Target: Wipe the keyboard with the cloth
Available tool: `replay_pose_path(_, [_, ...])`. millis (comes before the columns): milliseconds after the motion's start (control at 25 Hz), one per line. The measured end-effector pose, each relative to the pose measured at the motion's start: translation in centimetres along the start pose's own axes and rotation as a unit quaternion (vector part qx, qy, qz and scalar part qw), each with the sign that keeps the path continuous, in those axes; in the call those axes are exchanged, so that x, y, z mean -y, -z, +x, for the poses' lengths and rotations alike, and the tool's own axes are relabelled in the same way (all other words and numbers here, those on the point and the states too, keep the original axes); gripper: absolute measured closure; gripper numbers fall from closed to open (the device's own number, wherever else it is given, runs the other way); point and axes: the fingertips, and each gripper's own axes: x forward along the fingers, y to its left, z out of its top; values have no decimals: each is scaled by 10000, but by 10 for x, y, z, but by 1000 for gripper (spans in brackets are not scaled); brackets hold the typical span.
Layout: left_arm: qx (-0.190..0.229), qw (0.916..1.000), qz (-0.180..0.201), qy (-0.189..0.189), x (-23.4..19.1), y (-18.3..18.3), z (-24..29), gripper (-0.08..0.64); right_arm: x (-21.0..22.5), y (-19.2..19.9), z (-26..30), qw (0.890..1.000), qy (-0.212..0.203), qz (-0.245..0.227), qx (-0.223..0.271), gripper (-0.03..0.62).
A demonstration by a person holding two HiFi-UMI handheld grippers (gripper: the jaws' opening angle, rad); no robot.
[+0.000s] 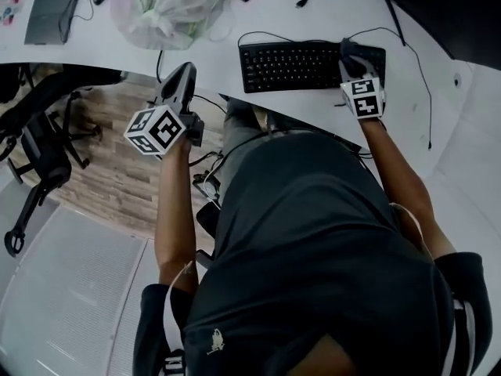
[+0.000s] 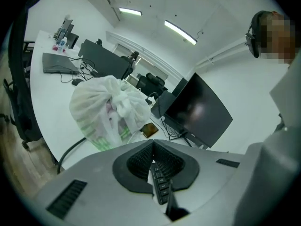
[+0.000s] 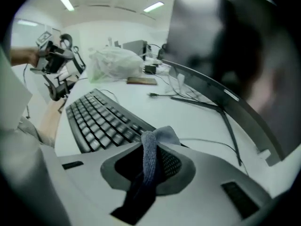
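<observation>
A black keyboard (image 1: 297,65) lies on the white desk (image 1: 211,61), close to its front edge. My right gripper (image 1: 351,55) is over the keyboard's right end, shut on a grey cloth (image 1: 346,47). In the right gripper view the cloth (image 3: 149,157) stands pinched between the jaws, with the keyboard (image 3: 101,119) stretching away to the left. My left gripper (image 1: 181,73) hangs left of the keyboard, at the desk's edge and above the floor. Its jaws are shut with nothing in them. In the left gripper view a sliver of the keyboard (image 2: 160,186) shows between the left gripper (image 2: 153,147) jaws.
A tied white plastic bag (image 1: 168,6) sits at the back of the desk, with a closed laptop (image 1: 53,12) farther left. A dark monitor (image 3: 221,46) and its cables (image 3: 188,100) stand behind the keyboard. An office chair (image 1: 39,143) is on the wooden floor at left.
</observation>
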Motion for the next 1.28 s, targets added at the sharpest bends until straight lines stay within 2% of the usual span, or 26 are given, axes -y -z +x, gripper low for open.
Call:
replay_pose_path(80, [164,9999,25,-17,-1,-10,-6,555,-64,-30,8,9966,-572,-500,318,531])
replay_pose_path(120, [225,9997,34,-13,0,-14,-9,555,-98,-44,11,9916,-889,-834,434,531])
replay_pose_path(240, [314,9995,32,56,5,-22,-16,555,-186,-88,13,9655,-1829,-1667,813,531])
replay_pose_path(320, [345,9993,19,160,12,-25,-20,555,-219,-121,5,9494,-2196,-1948,1114,531])
replay_pose_path(400, [392,9988,49,286,20,-31,-26,555,-233,-145,2,9393,-2303,-2199,1281,531])
replay_pose_path(440, [419,9985,83,336,22,-35,-28,555,-233,-149,5,9375,-2271,-2313,1263,531])
replay_pose_path(520, [476,9980,152,395,24,-41,-32,555,-221,-140,18,9410,-2072,-2466,1033,531])
replay_pose_path(600, [555,9974,177,417,24,-46,-37,555,-196,-115,29,9505,-1808,-2425,708,531])
replay_pose_path(800, [704,9965,138,427,19,-55,-44,555,-98,-51,15,9783,-1061,-1748,326,531])
replay_pose_path(920, [656,9968,105,453,18,-52,-42,555,-19,6,-1,9914,-232,-1276,-180,531])
replay_pose_path(1000, [608,9967,120,521,22,-52,-40,555,41,54,-14,9951,486,-488,-706,531])
replay_pose_path(1080, [547,9967,163,585,29,-52,-38,555,82,84,-31,9879,939,836,-912,531])
replay_pose_path(1120, [510,9966,199,622,33,-52,-38,555,92,82,-44,9820,1003,1421,-730,531])
replay_pose_path(1160, [478,9964,243,663,40,-53,-37,555,96,66,-58,9786,963,1784,-349,531])
replay_pose_path(1200, [454,9961,289,701,48,-55,-36,555,96,42,-73,9781,844,1900,123,531])
replay_pose_path(1280, [415,9955,379,768,65,-56,-35,555,87,-8,-103,9795,550,1710,909,537])
